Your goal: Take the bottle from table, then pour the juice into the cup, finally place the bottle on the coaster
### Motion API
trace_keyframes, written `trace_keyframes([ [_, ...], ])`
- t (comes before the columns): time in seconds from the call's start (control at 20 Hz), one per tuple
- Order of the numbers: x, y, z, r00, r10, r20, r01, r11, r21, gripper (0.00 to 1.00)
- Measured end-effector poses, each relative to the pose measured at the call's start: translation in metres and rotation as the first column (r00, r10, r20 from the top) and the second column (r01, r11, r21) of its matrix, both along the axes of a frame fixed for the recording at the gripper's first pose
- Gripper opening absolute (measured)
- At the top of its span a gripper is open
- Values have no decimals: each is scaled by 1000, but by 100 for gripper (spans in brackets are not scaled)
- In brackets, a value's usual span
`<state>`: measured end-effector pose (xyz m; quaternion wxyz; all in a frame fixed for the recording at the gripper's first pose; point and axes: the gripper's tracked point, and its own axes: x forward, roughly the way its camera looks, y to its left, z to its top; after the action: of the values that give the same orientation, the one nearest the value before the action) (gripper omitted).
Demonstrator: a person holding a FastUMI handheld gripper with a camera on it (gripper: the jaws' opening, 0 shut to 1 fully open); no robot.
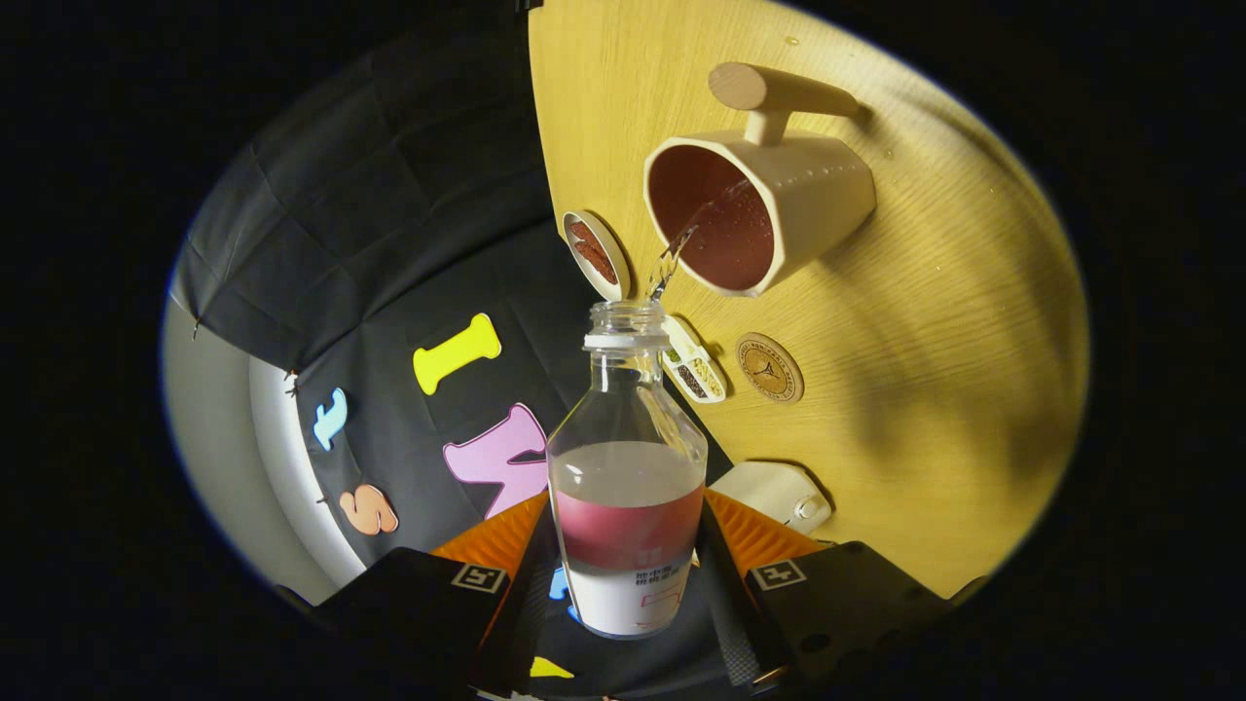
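Gripper was clenched on bottle, both fingers pressed on its lower body. Bottle was tilted toward cup on wooden table — clear stream was seen entering cup mouth. Pouring step was judged in hand. Next: bottle to be righted, then carried to round coaster just beside cup — release only after base is set flat.

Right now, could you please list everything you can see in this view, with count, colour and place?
bottle: 1, clear, uncapped, between the fingers, tipped toward the cup.
stream: 1, clear, from bottle mouth into cup.
cup: 1, cream with wooden handle, beyond the bottle.
coaster: 1, round, tan, beside the cup.
small dishes: 2, white, at the table's edge.
white object: 1, near the fingers.
table: 1, light wood.
gripper: 1, shut on the bottle.
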<state>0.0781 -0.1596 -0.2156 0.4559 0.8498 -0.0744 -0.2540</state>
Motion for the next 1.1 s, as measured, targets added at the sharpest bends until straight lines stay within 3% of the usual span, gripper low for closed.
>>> trace_keyframes([
  [0.6,-4,-18,28,986,-144,83,135,986,97,75],
  [1.1,-4,-22,32,980,-174,93,164,980,108,75],
])
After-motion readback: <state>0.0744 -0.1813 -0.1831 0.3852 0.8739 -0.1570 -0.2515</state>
